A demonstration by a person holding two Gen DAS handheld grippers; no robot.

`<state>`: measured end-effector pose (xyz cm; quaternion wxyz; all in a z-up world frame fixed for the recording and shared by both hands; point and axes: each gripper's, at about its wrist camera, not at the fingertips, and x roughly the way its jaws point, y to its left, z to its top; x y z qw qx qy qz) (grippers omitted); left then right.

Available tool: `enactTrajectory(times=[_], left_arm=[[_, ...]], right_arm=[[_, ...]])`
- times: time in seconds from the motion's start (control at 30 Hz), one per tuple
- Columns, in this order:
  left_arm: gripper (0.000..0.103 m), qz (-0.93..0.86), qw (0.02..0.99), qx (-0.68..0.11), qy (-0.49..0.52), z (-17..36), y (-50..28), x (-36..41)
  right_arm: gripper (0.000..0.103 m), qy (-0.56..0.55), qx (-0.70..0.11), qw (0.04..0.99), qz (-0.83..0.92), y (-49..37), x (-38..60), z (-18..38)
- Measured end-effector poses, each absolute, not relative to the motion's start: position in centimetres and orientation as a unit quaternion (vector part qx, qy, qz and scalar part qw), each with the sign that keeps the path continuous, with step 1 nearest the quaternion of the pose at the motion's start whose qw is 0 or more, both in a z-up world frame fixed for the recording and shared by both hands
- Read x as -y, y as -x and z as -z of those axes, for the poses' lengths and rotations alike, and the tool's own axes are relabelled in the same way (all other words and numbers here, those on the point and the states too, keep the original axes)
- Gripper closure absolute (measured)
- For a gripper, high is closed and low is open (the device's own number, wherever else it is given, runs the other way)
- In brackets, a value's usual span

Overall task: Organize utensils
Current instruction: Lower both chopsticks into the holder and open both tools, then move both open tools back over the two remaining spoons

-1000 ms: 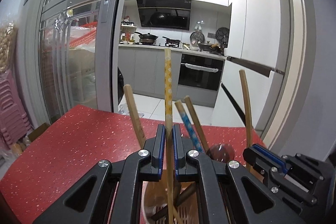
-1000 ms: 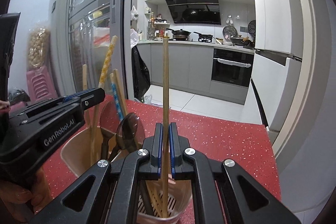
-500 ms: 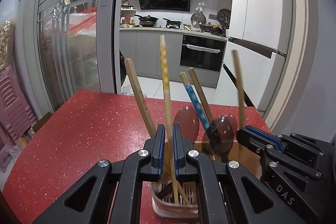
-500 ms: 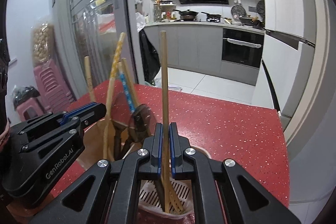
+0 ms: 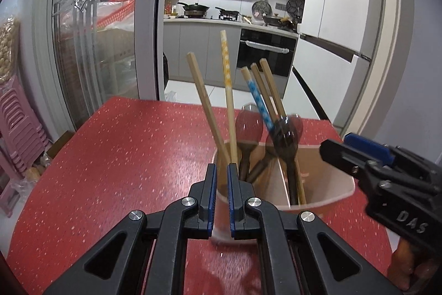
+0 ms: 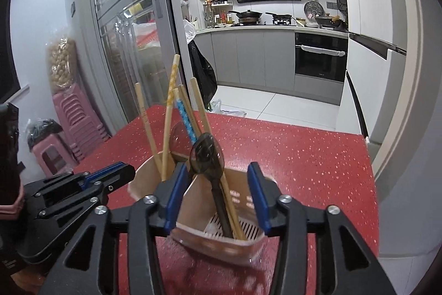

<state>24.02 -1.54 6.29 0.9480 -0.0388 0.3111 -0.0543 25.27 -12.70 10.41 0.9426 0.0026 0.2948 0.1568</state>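
Released since a second ago: plain chopstick [image 6: 231,208] now in utensil holder [image 6: 248,245] on red worktop [image 6: 304,156]. Right gripper [image 6: 216,201] jaws opening, nothing between. Left gripper [image 5: 219,192] jaws narrow, empty. Dark spoon [image 6: 207,154] crowds chopstick.

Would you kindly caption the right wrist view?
Right gripper opening over a divided utensil holder of chopsticks and spoons on a red table.

holder [image 6: 199,201] on table [image 6: 304,156] | chopsticks [image 5: 228,90], spoons [image 5: 287,134] in holder | kitchen seemingly behind

Both hand-held grippers black, blue pads, silver screws: left hand-held gripper [image 5: 220,184], right hand-held gripper [image 6: 216,195] marked "DAS".
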Motion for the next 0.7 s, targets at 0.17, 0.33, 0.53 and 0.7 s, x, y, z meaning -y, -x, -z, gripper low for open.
enactTrajectory(times=[0.17,0.33,0.53,0.7], left_arm=[[0.071,0.057,0.942,-0.329,0.029,-5.8,-22.4,1.5],[0.071,0.055,0.936,-0.347,0.022,-5.3,-20.6,1.2],[0.071,0.048,0.928,-0.369,0.017,-4.4,-18.7,0.6],[0.071,0.042,0.917,-0.396,0.013,-2.8,-17.2,0.1]], right_arm=[[0.046,-0.006,-0.307,0.939,-0.153,-22.5,12.9,-10.5],[0.042,-0.025,-0.331,0.931,-0.154,-20.3,13.5,-9.8],[0.037,-0.053,-0.371,0.915,-0.151,-18.4,14.0,-8.2],[0.033,-0.07,-0.4,0.903,-0.143,-17.0,14.3,-6.7]])
